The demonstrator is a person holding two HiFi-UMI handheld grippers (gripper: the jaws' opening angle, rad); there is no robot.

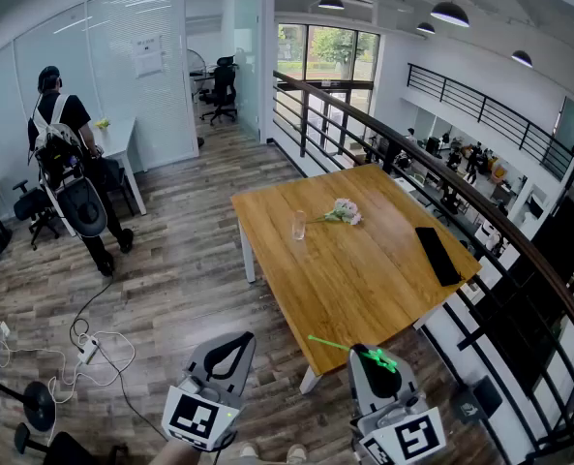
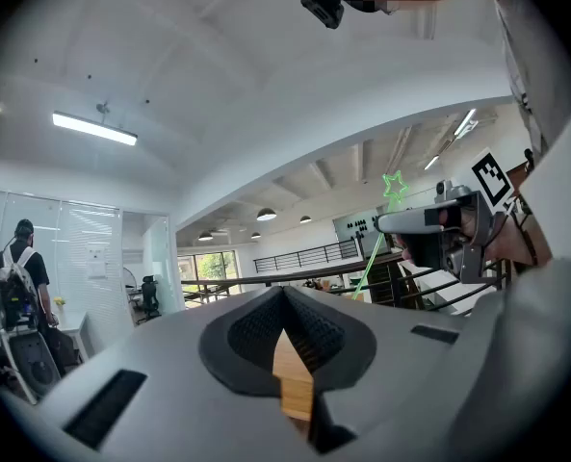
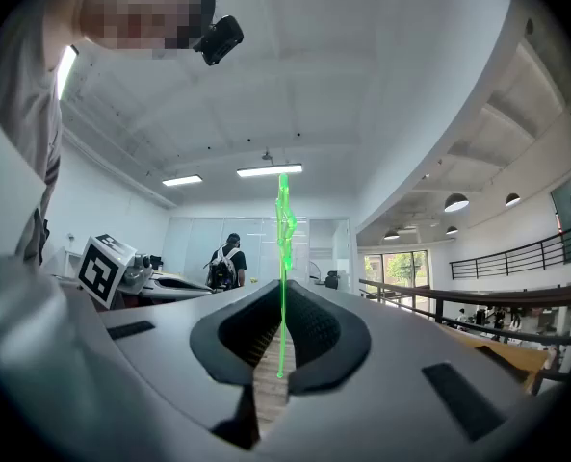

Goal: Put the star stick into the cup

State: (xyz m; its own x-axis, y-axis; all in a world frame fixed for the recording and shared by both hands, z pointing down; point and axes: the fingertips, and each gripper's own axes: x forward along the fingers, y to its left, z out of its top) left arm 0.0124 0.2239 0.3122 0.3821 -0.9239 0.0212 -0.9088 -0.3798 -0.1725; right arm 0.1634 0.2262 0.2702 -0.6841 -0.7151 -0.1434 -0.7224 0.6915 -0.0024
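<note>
A wooden tabletop [image 1: 364,269] is seen ahead, the jaws of the left gripper [image 1: 236,342] are held together on nothing, a clear cup [image 1: 298,225] is stood mid-tabletop, and the green star stick [image 1: 349,348] is clamped between the jaws of the right gripper [image 1: 366,355], well apart from the cup.

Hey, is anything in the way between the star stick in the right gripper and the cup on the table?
Nothing visible. The right hand-held gripper grips the star stick by the table's near corner, and only bare tabletop lies between it and the cup. The flowers lie beside the cup, off that path.
</note>
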